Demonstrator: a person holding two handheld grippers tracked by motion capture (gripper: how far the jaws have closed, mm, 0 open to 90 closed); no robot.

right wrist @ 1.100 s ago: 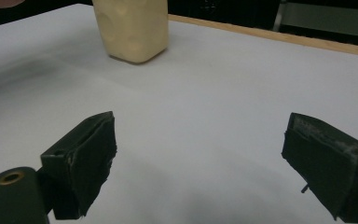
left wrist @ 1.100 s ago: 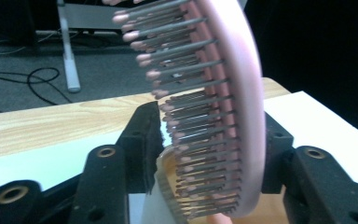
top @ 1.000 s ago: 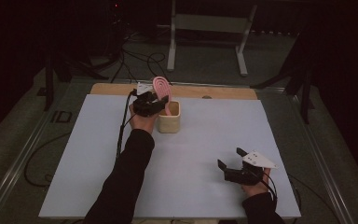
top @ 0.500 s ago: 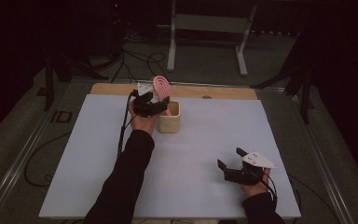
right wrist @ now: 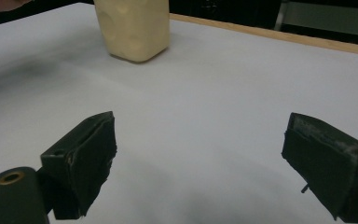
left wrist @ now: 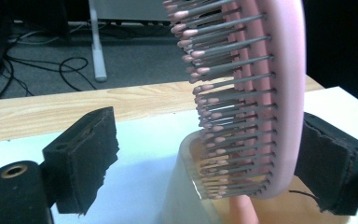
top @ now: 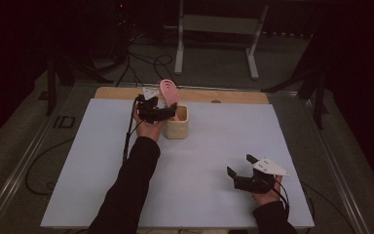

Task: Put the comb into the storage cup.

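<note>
Hairbrush [left wrist: 265, 93]: pink, stood upright with its handle down inside the cream cup [top: 177, 125], head and bristles rising above the rim.
Cup: sat on the white table [top: 214, 146] near its far edge, just in front of the wooden strip [top: 233, 96].
Left gripper [top: 161, 113]: at the cup, jaws either side of the brush head; they had just been opening, and in the left gripper view one pad stood well clear on the bristle side while the other lay close against the back of the head, contact hard to tell.
Right gripper [top: 243, 170]: rested low over the near right of the table, well apart from the cup, jaws spread wide with nothing between them.
Step in hand: release, by my reading; the brush looked already delivered into the cup and the grip was letting go.
Next move: probably a straight withdrawal of the left gripper, up or back, keeping the pads off the bristles so the brush did not tip or drag the cup over.
</note>
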